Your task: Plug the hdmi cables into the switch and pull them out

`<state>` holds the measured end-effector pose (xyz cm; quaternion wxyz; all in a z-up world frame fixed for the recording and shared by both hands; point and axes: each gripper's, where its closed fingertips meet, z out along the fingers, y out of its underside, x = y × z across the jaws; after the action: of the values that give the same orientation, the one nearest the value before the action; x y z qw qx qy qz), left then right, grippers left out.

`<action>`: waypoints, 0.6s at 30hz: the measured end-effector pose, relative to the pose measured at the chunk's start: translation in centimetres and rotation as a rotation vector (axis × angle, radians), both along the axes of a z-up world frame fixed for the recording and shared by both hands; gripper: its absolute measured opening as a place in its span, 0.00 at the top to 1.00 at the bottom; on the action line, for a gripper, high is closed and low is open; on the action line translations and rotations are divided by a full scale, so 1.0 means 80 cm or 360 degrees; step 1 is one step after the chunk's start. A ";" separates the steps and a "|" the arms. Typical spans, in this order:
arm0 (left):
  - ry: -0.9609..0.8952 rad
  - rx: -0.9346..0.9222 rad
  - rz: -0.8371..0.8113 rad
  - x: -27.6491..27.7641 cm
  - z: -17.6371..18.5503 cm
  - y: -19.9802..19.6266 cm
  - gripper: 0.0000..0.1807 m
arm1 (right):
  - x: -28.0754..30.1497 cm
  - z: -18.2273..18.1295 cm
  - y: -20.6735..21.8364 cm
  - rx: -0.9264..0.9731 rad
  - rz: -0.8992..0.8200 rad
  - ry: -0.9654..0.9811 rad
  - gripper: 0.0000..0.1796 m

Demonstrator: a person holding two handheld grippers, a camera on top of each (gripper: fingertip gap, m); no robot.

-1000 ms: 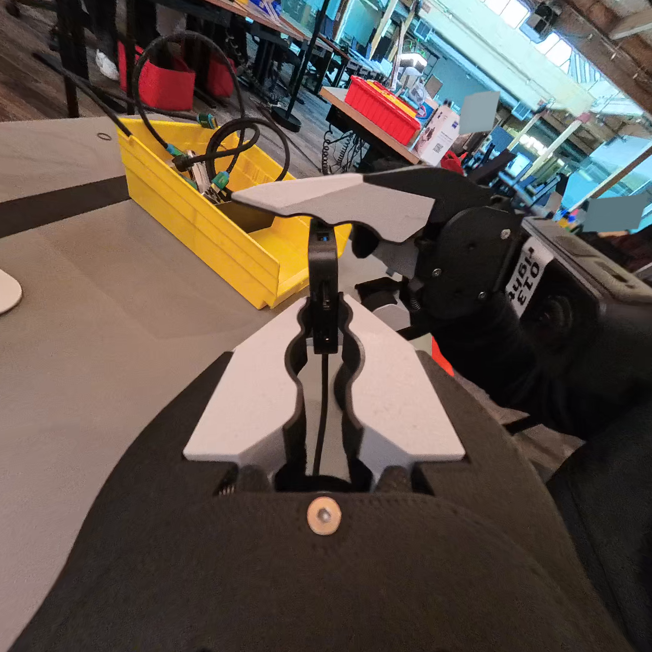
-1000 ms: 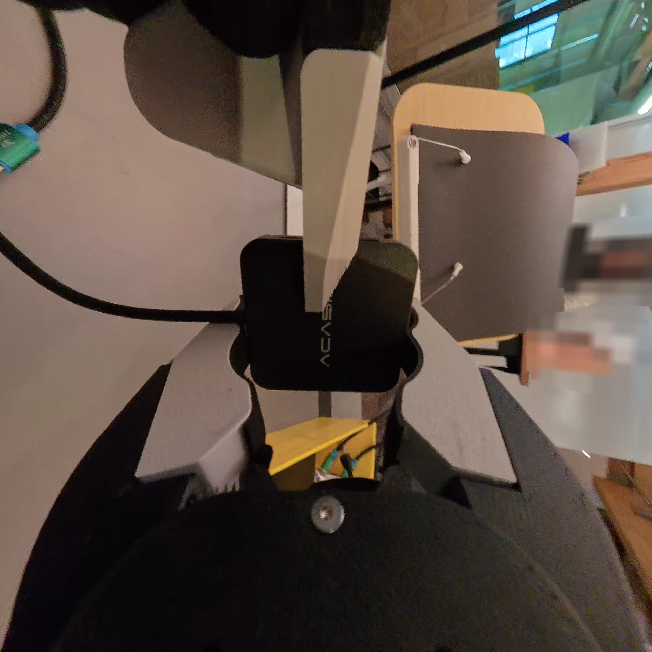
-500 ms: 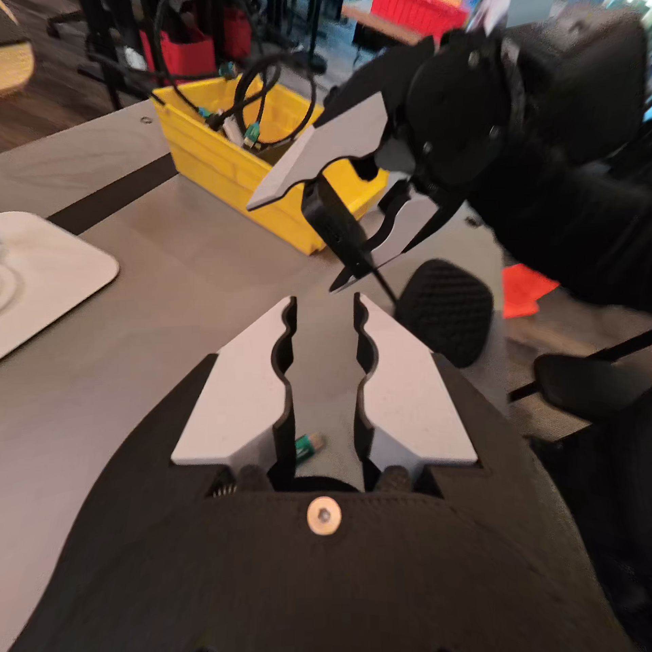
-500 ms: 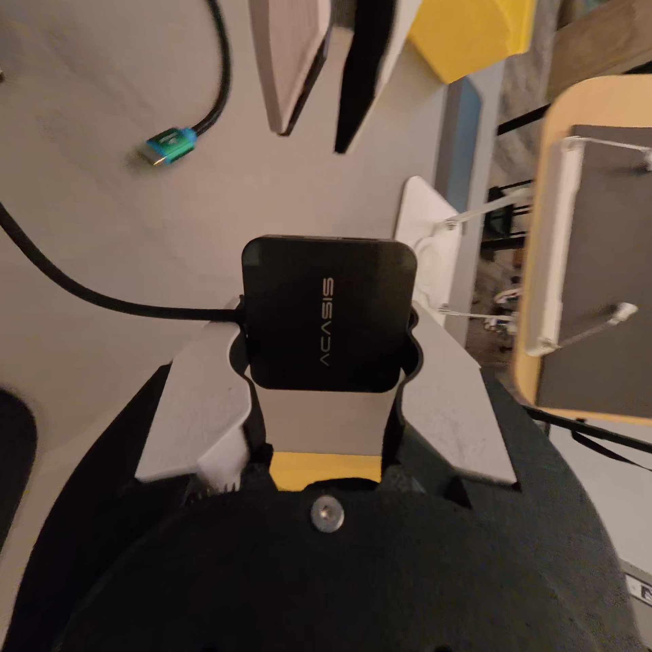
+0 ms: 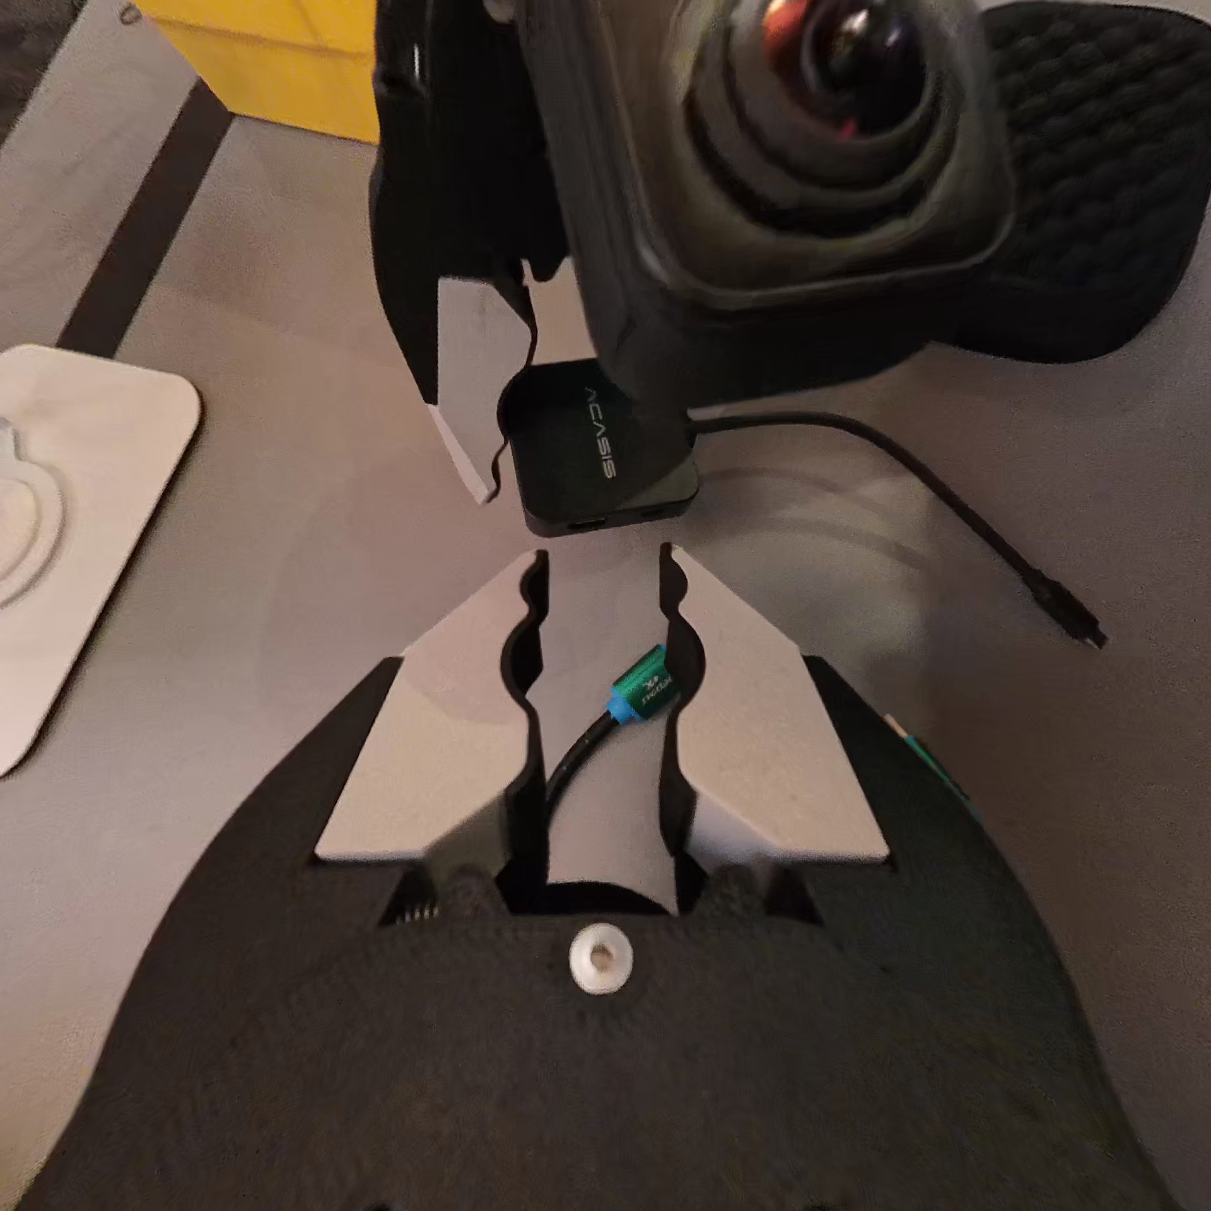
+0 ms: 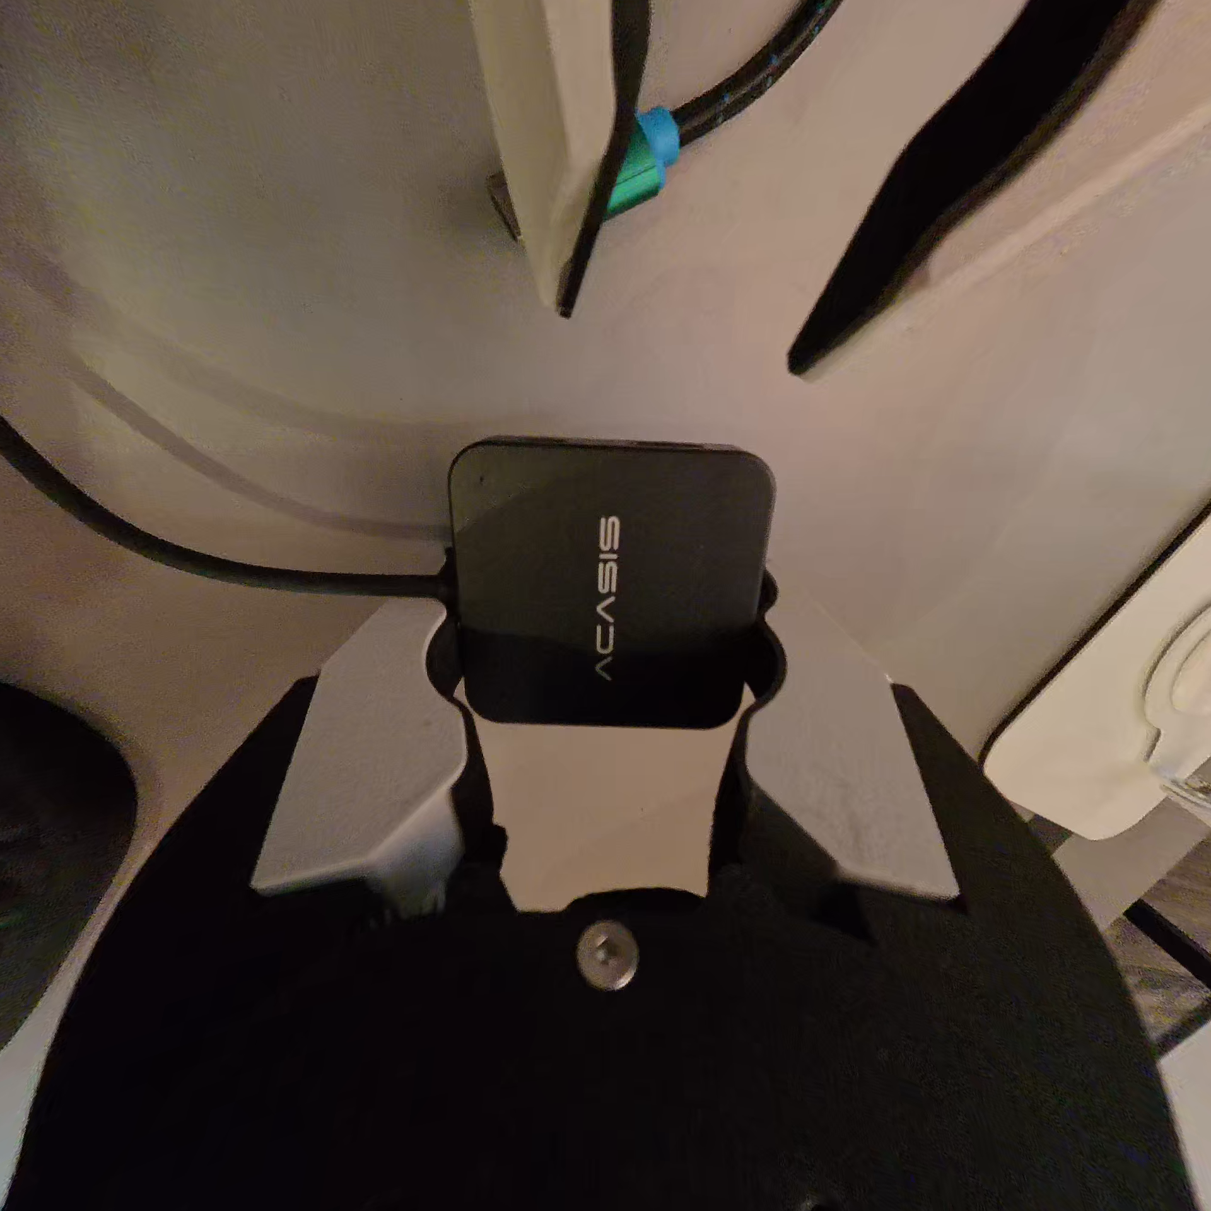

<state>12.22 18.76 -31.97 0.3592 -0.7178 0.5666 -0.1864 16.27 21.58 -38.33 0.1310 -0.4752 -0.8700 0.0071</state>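
Just above the grey table (image 5: pixel 275 524), the flat black switch (image 6: pixel 609 576) is pinched by its side edges in the right gripper (image 6: pixel 609 629); its ports face the spread left gripper (image 5: pixel 599 563), bare table between; a green HDMI plug (image 5: pixel 645 691) lies between those fingers; the left view alone shows the switch's loose lead end (image 5: pixel 1075 626).

Yellow bin (image 5: pixel 275 59) at table (image 5: pixel 229 459) rear, white pad (image 5: pixel 78 511) left, blk mat (image 5: pixel 1088 170) right.

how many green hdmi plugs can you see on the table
2. One green plug lies on the table between the open left gripper's fingers. A second peeks out at that gripper's right edge, mostly hidden. More may be hidden.
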 end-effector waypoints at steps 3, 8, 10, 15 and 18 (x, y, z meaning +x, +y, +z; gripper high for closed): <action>0.0012 -0.0051 0.0008 -0.003 -0.012 0.005 0.83 | -0.003 -0.002 0.000 -0.0039 0.0009 -0.0015 0.53; -0.0028 -0.0152 0.0002 0.009 -0.019 0.005 0.85 | -0.005 -0.003 0.000 -0.0060 0.0024 -0.0051 0.53; 0.0000 -0.0167 0.0077 0.004 -0.023 0.014 0.82 | -0.007 -0.001 0.001 -0.0057 0.0039 0.0008 0.53; -0.0319 -0.0543 0.0230 0.009 -0.008 0.012 0.75 | -0.021 0.012 0.002 -0.0024 0.0037 0.0277 0.53; -0.0525 -0.0727 0.0261 0.018 0.004 0.011 0.75 | -0.029 0.022 0.002 0.0036 0.0064 0.0392 0.53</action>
<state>13.68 19.64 -31.67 0.2894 -0.7835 0.3840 -0.3938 13.98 21.72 -36.54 0.2419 -0.4518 -0.8567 0.0582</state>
